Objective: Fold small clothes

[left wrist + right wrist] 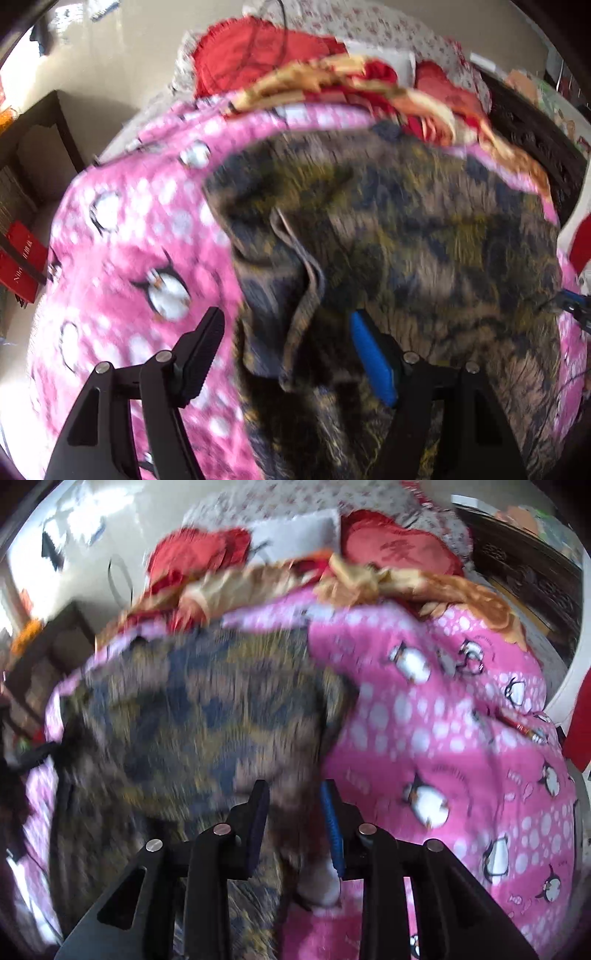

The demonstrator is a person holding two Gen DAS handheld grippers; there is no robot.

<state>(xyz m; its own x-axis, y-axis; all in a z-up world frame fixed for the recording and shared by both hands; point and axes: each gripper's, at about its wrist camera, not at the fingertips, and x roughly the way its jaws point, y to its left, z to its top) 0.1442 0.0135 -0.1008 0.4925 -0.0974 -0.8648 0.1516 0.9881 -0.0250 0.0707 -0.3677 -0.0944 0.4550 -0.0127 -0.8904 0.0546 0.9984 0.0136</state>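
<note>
A dark garment (388, 236) with a mottled brown, olive and navy print lies spread over a pink blanket (122, 258) on a bed. The blanket looks fleecy, dotted with white spots and cartoon penguins. The garment's cloth seems soft and thin, rumpled into folds along its edge facing the blanket's left side, where a narrow hemmed strip curls up and over.

The left gripper (288, 332) hangs over that rumpled edge with its black jaws wide apart, one ribbed black pad above the pink fleece, the blue pad above the dark cloth; nothing is pinched between them.

The right gripper (293, 805) sits at the garment's (207, 709) opposite edge, where it meets the pink blanket (461, 738). Its jaws are narrowly apart, with dark cloth showing in the gap, but the blur keeps me from telling whether the pads press on it.

At the blanket's far edge lie a crumpled red and gold cloth (332, 85) and a red cushion (391, 550), glossy like satin. A floral sheet (369, 26) lies beyond them.
</note>
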